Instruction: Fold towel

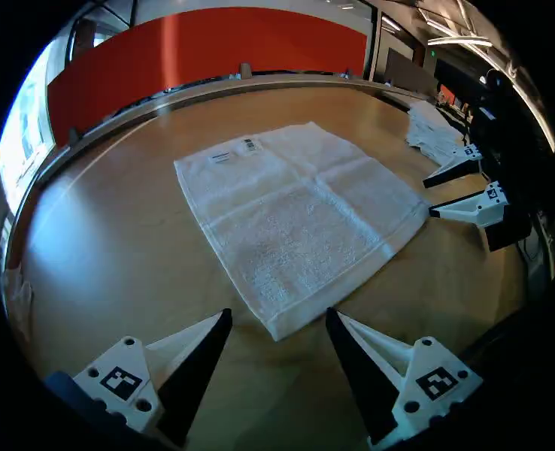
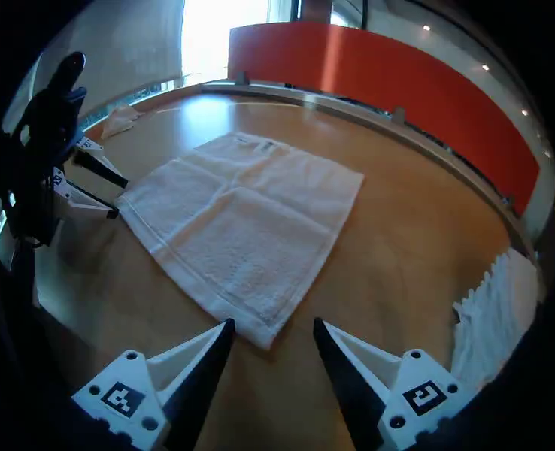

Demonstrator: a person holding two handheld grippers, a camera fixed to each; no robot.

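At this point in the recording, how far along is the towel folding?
Done: the towel lies spread flat on the table, with no fold made. In hand: the left gripper and the right gripper are both open, each poised at a near corner of the towel, gripping nothing. Left: grasping the corners and every fold. A pile of white cloths sits off to the side.

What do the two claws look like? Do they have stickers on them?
Both the left claw and right claw have two pointy, wedge-shaped fingers, white outside and black on the inner faces. Each finger carries a square black-and-white marker, with small round holes near it.
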